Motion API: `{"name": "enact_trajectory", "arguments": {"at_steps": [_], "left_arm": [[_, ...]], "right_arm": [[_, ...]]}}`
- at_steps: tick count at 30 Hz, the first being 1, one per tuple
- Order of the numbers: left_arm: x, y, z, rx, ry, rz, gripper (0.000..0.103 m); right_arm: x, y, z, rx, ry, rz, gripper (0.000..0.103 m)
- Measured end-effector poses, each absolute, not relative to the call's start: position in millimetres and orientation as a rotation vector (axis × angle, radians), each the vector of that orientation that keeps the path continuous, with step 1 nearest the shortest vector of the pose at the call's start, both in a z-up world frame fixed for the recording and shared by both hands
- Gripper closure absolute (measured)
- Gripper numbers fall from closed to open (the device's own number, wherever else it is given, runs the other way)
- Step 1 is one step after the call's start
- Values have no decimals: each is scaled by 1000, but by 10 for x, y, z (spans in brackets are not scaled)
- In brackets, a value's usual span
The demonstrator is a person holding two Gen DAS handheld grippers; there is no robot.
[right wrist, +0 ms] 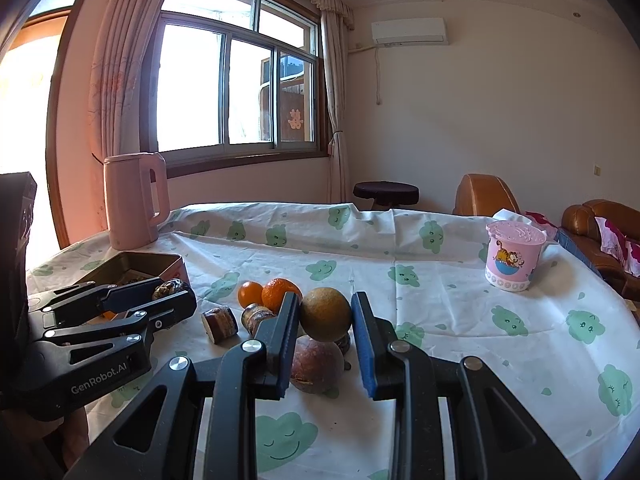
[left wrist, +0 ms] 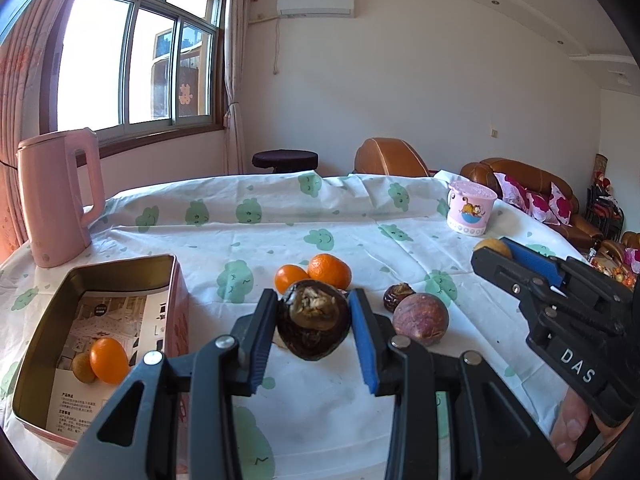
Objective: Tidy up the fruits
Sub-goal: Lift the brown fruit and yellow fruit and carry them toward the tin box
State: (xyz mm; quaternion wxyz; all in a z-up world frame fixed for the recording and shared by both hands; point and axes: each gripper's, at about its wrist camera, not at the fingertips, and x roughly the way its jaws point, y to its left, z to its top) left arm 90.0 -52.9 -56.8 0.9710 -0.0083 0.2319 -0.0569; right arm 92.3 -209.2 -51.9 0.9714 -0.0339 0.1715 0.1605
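Left wrist view: left gripper pinches a dark water chestnut above the tablecloth, its pale scarred end facing the camera; it looks roundish, so long axis unclear. The tin at left holds a kumquat, long axis tilted upright. Right wrist view: right gripper clamps a round brownish fruit.

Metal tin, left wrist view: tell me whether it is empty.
No, the metal tin holds an orange fruit and a small greenish one on printed paper.
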Motion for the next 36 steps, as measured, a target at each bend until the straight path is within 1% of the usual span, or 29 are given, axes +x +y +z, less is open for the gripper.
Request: {"name": "enact_trajectory", "arguments": {"at_steps": [17,36], "left_arm": [[745,-556,-495,7,376,-87,64],[578,-571,-433,25,288,-60,64]], "right_arm": [[769,-2103,-470,-72,261,353,74],[668,-2119,-447,-74,206,359,74]]}}
